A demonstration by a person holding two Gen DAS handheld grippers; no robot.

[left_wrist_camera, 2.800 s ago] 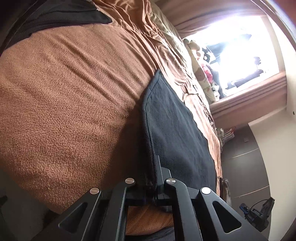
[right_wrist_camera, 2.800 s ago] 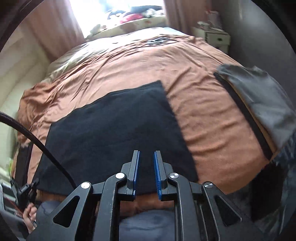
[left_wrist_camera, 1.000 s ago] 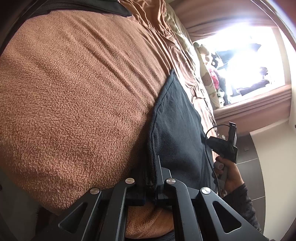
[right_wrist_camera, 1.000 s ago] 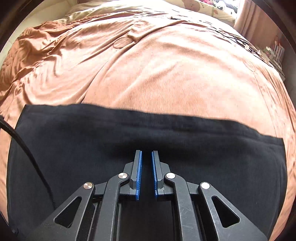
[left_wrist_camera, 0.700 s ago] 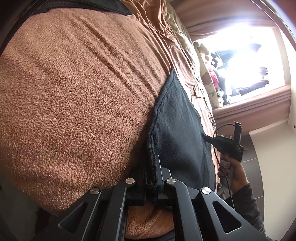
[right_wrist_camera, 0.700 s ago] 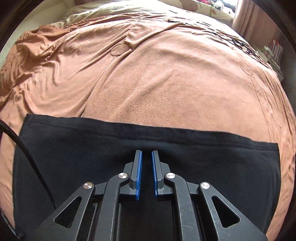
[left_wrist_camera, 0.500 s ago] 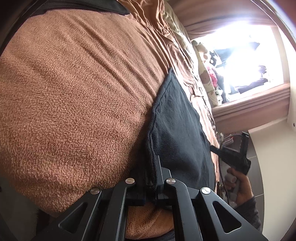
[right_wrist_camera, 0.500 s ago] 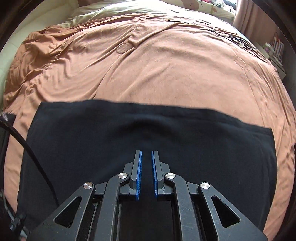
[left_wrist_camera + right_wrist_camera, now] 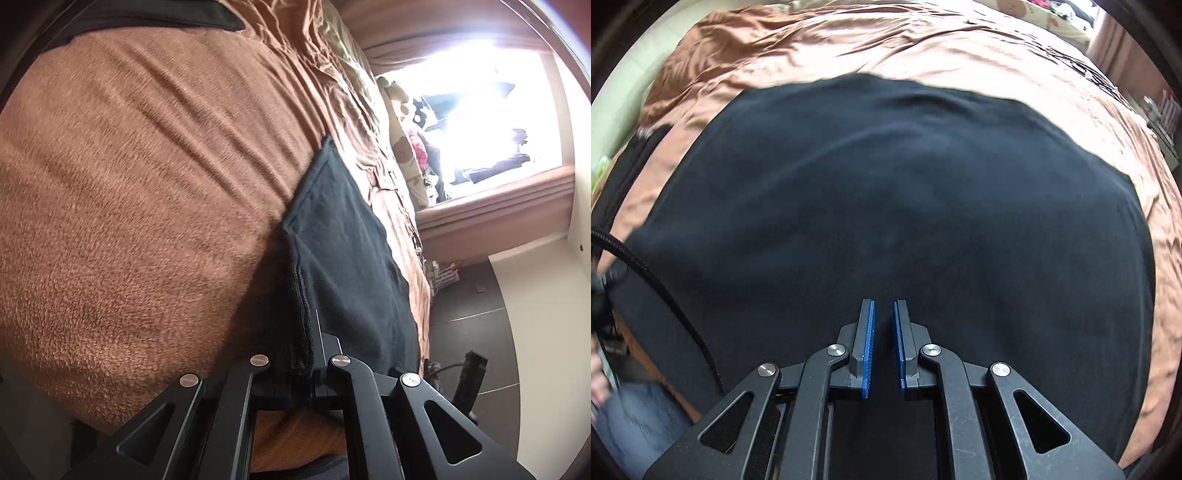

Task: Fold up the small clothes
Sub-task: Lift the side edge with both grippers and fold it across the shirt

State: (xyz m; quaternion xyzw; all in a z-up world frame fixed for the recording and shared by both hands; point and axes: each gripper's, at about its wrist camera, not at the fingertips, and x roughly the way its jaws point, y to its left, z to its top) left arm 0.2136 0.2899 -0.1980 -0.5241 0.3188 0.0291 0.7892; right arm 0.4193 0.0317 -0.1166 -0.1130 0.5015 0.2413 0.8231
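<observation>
The left tool [image 9: 303, 354] is clamped on the black garment's [image 9: 905, 206] hemmed edge near the bed's [image 9: 140, 206] near edge; the right tool [image 9: 883, 343] hovers above the spread garment, its blue pads slightly parted, gripping nothing.

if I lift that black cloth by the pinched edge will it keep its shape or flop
Likely flop: the black cloth lies limp and flat on the brown blanket. The left gripper clamps a soft doubled edge. Its fleecy nap probably resists slipping.
</observation>
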